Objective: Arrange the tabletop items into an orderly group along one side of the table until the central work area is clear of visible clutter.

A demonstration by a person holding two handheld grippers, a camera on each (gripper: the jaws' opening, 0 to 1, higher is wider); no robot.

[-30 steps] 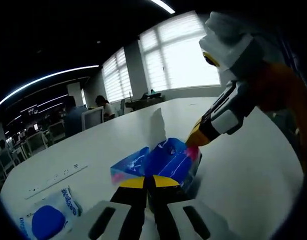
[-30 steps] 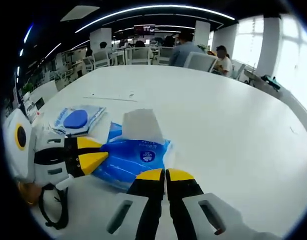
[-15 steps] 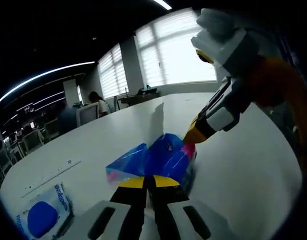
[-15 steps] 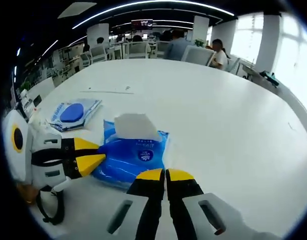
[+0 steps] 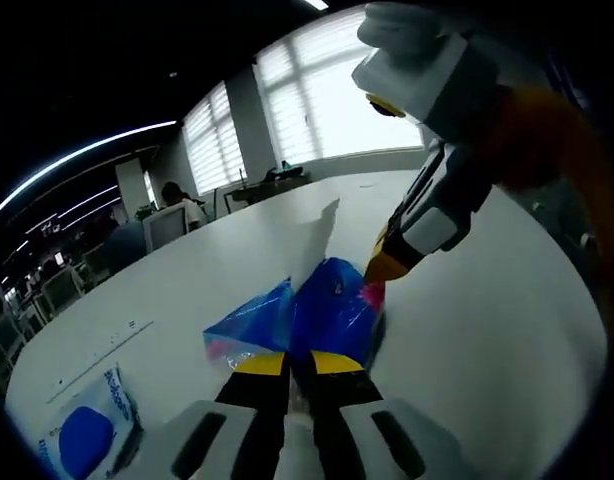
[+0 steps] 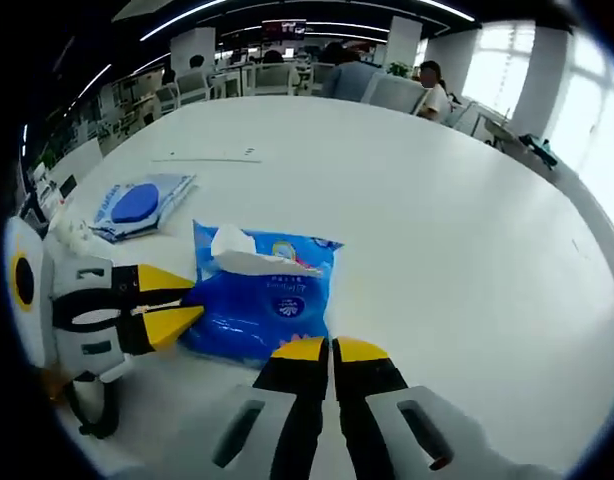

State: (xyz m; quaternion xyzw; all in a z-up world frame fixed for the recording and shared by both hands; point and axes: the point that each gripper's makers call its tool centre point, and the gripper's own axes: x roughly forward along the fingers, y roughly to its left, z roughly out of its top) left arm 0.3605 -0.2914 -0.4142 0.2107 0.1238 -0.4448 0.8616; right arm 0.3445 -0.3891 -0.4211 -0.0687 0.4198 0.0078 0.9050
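A blue tissue pack (image 6: 262,305) lies on the white table (image 6: 437,240), with a white tissue (image 6: 247,258) poking out of its top. My left gripper (image 6: 195,299) comes in from the left, its yellow tips shut at the pack's left edge. Along its own jaws, the left gripper (image 5: 290,364) pinches the pack's (image 5: 332,310) near clear seam. My right gripper (image 6: 332,350) is shut on the pack's near edge. From above right, the right gripper (image 5: 379,270) meets the pack's pink end.
A white wipes pack with a blue lid (image 6: 137,205) lies further out on the table, also low left (image 5: 87,440). A flush socket strip (image 6: 207,158) runs across the tabletop. People sit on chairs (image 6: 392,95) beyond the far edge.
Both views have tilted and risen over the pack. The tissue, standing upright before, now lies folded low on the pack's top. Both grippers keep their places at the pack's edges.
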